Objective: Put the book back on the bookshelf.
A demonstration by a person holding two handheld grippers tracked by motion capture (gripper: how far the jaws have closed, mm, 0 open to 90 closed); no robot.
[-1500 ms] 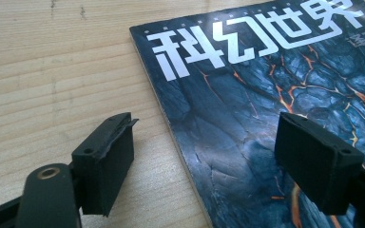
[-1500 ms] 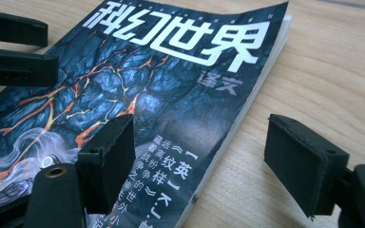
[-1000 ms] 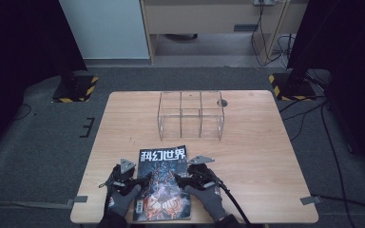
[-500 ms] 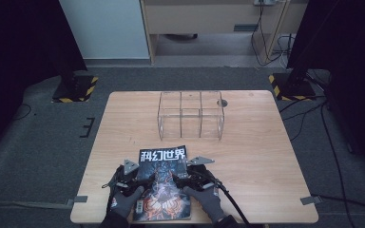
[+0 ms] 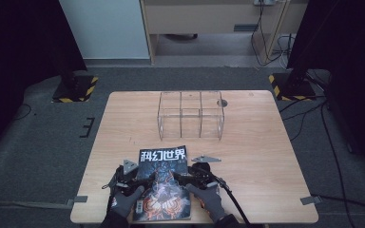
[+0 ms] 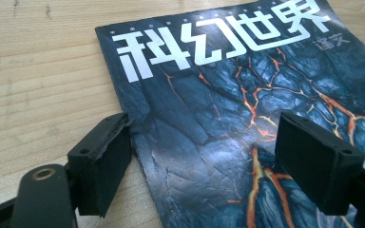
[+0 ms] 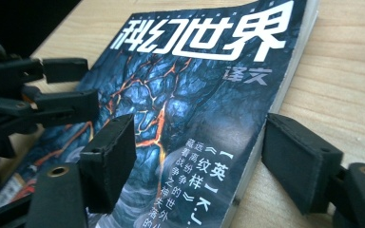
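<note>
Both your grippers, left gripper (image 5: 138, 176) and right gripper (image 5: 183, 175), sit wide open straddling the side edges of the magazine (image 5: 164, 183), gripping nothing yet. It's lying flat at the table's (image 5: 256, 156) near edge, so looks like everything's left: pinch, lift, probably over to that clear rack (image 5: 190, 115).

Wooden tabletop (image 5: 266, 156), light grain, sits on grey carpet. Magazine (image 5: 164, 183) lies flat near front edge, dark cover with orange cracks and big white title. Left gripper (image 5: 135, 179) at magazine's left edge, right gripper (image 5: 186, 176) at its right edge, gloved hands behind both. Can't really tell jaws from up here, too small. Clear acrylic organizer (image 5: 191, 115), three compartments, stands farther back, well apart from magazine. Yellow-black striped stand bases off both back corners.
</note>
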